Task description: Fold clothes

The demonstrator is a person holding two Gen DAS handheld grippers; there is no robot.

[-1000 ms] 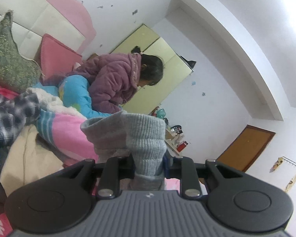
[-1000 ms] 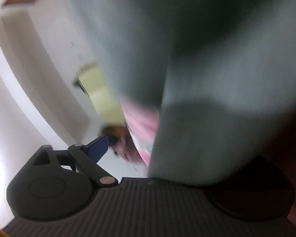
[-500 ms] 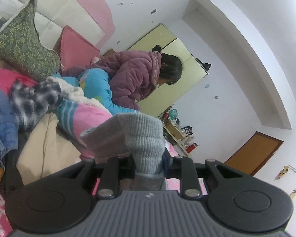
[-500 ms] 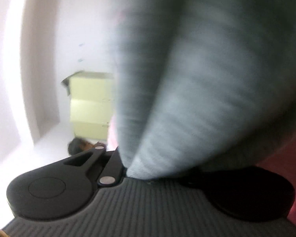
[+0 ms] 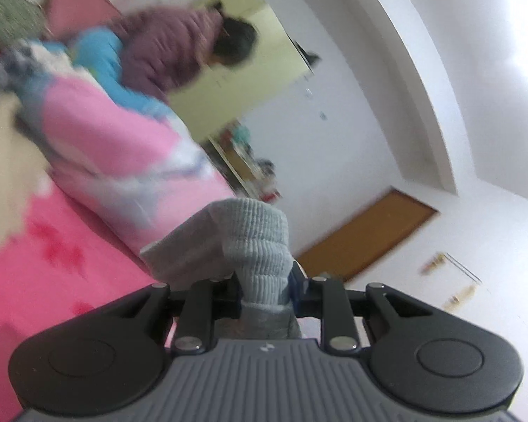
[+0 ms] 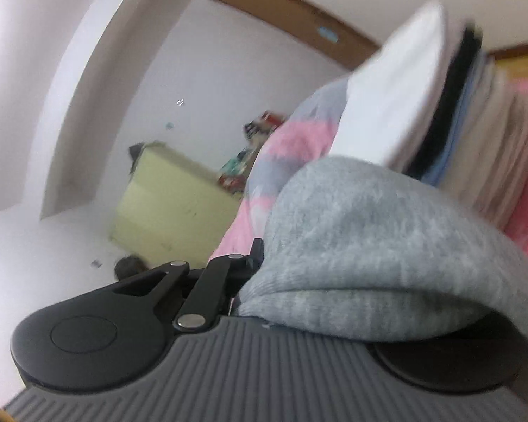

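Since the earlier frames, my left camera had swung so the pink bed cover filled more of its lower left, and the grey cloth that had blanketed my right camera had dropped lower, uncovering the room. I saw the left gripper with its jaws narrow, pinched on the ribbed cuff of the grey sweater, which stood up between them above the bed's edge. On the right side the grey sweater lay draped over the right gripper, hiding one finger; whether those jaws were closed on it I could not tell. Beyond it rose a stack of folded clothes on the bed, and a striped pink quilt lay beside the person in a purple jacket. Both views were blurred.
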